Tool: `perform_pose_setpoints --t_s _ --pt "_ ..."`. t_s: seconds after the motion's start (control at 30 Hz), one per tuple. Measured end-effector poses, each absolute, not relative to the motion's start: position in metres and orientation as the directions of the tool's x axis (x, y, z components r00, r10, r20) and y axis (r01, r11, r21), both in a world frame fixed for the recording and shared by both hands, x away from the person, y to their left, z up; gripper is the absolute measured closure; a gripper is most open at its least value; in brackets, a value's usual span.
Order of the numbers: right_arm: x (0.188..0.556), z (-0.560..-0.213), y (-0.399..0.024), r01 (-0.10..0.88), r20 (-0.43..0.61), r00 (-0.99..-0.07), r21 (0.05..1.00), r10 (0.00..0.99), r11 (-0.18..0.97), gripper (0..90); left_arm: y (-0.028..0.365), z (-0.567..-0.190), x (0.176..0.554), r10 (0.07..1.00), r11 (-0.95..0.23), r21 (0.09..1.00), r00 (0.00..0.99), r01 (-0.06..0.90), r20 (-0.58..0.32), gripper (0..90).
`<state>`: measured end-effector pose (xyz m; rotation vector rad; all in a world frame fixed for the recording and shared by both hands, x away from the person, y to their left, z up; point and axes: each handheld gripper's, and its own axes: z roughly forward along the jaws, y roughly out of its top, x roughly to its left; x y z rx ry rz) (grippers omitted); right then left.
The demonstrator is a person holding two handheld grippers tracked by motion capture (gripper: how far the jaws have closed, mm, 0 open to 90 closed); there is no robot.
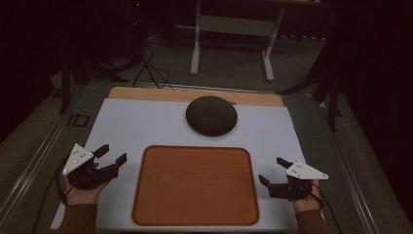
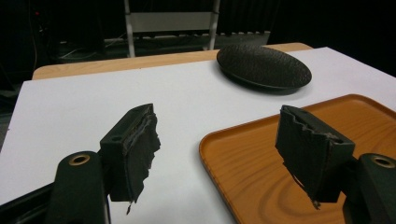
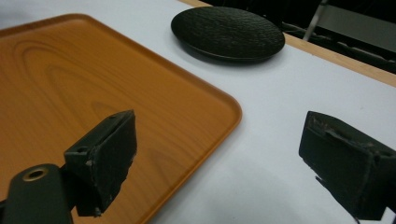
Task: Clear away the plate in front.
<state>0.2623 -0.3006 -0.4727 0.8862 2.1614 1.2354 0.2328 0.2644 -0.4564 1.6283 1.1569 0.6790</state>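
Observation:
A wooden orange tray (image 1: 146,204) lies empty at the near middle of the white mat (image 1: 136,126). Behind it rests a dark, round, textured dome-like object (image 1: 211,115), seemingly an upturned plate. My left gripper (image 1: 111,154) hovers left of the tray, jaws open and nothing between them; in the left gripper view the tray's corner (image 2: 219,144) and the dark round object (image 2: 264,66) lie ahead. My right gripper (image 1: 272,170) sits right of the tray, jaws also open and empty, with the tray (image 3: 70,84) and the round object (image 3: 228,31) seen past its jaws.
A strip of the wooden tabletop (image 1: 146,92) shows beyond the mat. A white table frame (image 1: 231,34) and cables (image 1: 151,68) stand on the dark floor behind. Metal rails (image 1: 34,161) run along both sides of the table.

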Motion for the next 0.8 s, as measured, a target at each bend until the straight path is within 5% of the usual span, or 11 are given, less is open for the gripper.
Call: perform_pose_setpoints --t_s 0.8 --pt "0.261 -0.473 -0.298 0.273 -0.127 -0.656 0.879 0.744 0.39 11.1 0.25 -0.446 0.255 0.92 -0.037 0.914 0.371 0.405 -0.127 33.3"
